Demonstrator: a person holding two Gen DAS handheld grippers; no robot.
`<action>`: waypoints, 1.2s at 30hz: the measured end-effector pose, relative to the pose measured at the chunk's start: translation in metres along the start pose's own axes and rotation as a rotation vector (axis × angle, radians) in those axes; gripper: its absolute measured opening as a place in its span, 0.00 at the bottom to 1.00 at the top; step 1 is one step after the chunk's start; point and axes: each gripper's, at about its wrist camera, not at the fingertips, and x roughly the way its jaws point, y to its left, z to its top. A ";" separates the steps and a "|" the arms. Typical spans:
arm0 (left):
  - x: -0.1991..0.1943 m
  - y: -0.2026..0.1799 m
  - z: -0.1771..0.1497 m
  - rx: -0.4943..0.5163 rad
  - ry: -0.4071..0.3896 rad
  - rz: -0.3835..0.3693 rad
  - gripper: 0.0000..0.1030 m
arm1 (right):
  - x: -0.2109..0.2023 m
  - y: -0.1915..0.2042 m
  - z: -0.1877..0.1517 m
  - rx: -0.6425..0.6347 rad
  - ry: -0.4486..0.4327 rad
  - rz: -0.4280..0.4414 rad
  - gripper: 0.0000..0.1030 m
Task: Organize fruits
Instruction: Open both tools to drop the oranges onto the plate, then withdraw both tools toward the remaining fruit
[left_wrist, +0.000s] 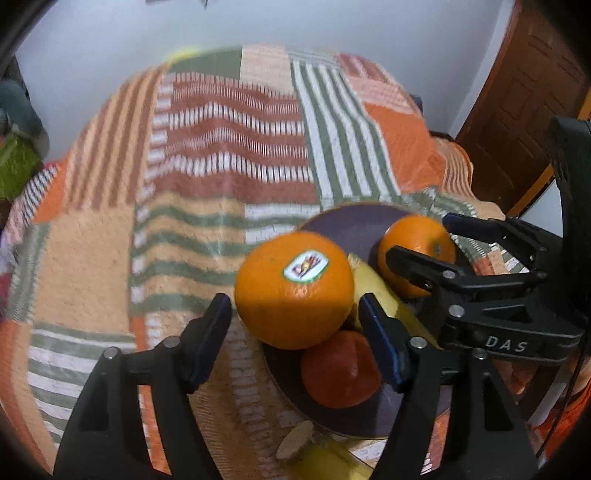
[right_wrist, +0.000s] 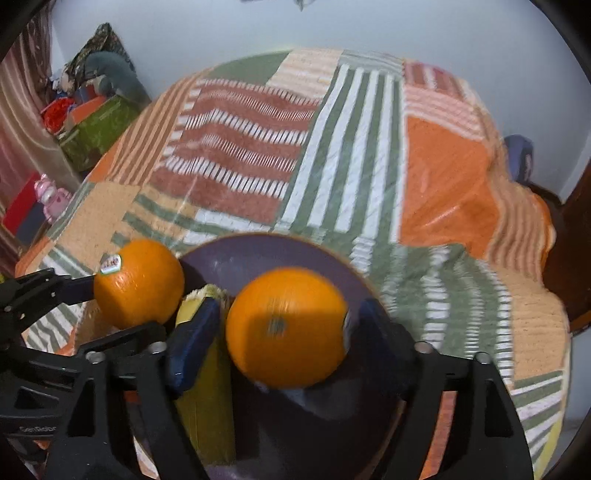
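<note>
A purple plate lies on a striped patchwork cloth. In the left wrist view my left gripper has its jaws around a stickered orange held above the plate's left rim; a small gap shows beside each pad. A red-orange fruit and a banana lie on the plate below. In the right wrist view my right gripper has its jaws around a second orange over the plate, with slight gaps. The stickered orange also shows there, and the banana.
The patchwork cloth covers the whole table. Another banana lies by the plate's near edge. A wooden door stands at right. Boxes and clutter sit beyond the table's left edge.
</note>
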 end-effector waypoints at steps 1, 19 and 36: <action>-0.005 -0.002 0.001 0.009 -0.016 0.005 0.79 | -0.005 0.000 0.000 -0.004 -0.010 0.002 0.83; -0.124 -0.014 -0.045 0.045 -0.118 0.022 0.85 | -0.138 0.011 -0.040 -0.004 -0.196 0.003 0.83; -0.180 -0.042 -0.149 0.067 -0.111 -0.010 0.85 | -0.173 0.038 -0.142 -0.031 -0.126 0.024 0.83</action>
